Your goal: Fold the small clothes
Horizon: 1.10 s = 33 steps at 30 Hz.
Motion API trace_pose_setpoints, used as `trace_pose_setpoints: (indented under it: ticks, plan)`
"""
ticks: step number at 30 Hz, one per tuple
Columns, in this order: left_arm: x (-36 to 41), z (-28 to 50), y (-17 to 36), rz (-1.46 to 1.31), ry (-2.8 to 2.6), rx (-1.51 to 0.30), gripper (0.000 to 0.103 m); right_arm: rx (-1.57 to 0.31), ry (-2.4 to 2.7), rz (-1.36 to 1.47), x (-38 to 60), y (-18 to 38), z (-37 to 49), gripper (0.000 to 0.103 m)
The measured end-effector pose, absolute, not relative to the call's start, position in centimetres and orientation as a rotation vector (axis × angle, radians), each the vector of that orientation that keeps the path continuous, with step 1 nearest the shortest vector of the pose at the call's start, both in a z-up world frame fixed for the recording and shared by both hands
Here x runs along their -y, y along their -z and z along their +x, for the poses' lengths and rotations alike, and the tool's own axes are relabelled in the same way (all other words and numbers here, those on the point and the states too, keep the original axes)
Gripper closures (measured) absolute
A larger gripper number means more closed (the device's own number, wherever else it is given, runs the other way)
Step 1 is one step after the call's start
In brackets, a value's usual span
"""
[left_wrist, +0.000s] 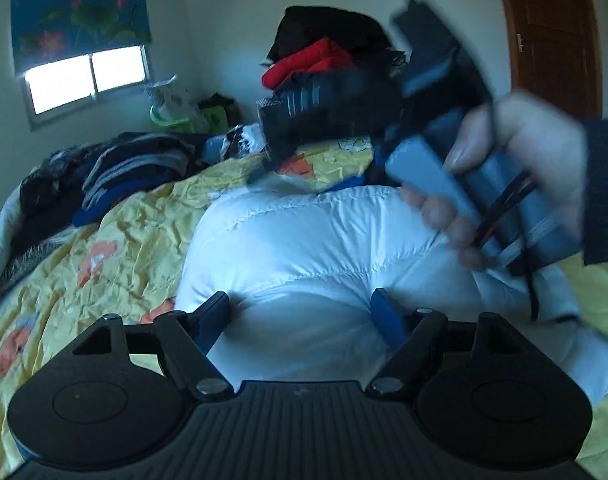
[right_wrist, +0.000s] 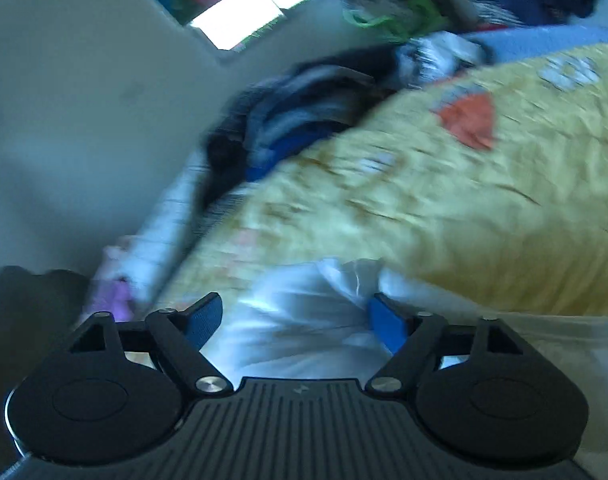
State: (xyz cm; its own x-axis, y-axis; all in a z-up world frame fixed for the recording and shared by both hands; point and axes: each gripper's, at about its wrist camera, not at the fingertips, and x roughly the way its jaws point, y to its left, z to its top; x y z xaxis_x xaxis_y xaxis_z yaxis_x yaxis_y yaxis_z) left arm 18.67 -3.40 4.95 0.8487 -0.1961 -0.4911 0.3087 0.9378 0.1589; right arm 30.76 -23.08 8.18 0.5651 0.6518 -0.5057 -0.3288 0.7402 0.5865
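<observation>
A white quilted jacket (left_wrist: 304,232) lies bunched on the yellow flowered bedspread (left_wrist: 136,232). My left gripper (left_wrist: 302,312) is low over its near edge, blue pads wide apart, and the puffy cloth bulges up between them without being pinched. In the right wrist view, which is motion-blurred, my right gripper (right_wrist: 296,316) also stands open, with a white fold of the jacket (right_wrist: 304,320) lying loose between its fingers. A person's hand (left_wrist: 519,160) in a dark sleeve holds the right gripper's handle above the jacket's right side.
A heap of dark and striped clothes (left_wrist: 136,168) sits at the bed's far left, by the wall. A stack with a red garment (left_wrist: 315,60) stands behind the jacket. There is a window (left_wrist: 84,76) with a blind to the left and a wooden door (left_wrist: 551,32) to the right.
</observation>
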Motion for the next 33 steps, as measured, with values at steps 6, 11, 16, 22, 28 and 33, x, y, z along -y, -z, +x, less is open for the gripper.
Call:
trace_pose_setpoints:
  ticks: [6,11,16,22,28,33]
  plan:
    - [2.7,20.7,-3.5,0.169,0.299,-0.526,0.024,-0.729,-0.587,0.452,23.8,-4.1,31.0,0.037]
    - [3.2,20.6,-2.5,0.184,0.273,-0.482,0.020,-0.729,-0.555,0.421,23.1,-3.8,31.6,0.037]
    - [3.2,17.4,-3.3,0.209,0.215,-0.418,0.016,-0.719,-0.474,0.479,25.6,-6.9,27.8,0.026]
    - [0.6,11.9,-4.9,0.075,0.162,-0.394,0.011,-0.555,-0.550,0.512,34.5,-13.0,13.6,0.001]
    - [-1.3,8.5,-4.2,-0.092,0.087,-0.483,0.010,-0.482,-0.321,0.212,39.6,-16.1,-1.1,0.001]
    - [-1.2,5.4,-3.5,-0.109,0.099,-0.500,0.010,-0.493,-0.277,-0.077,37.6,-16.9,-9.6,0.001]
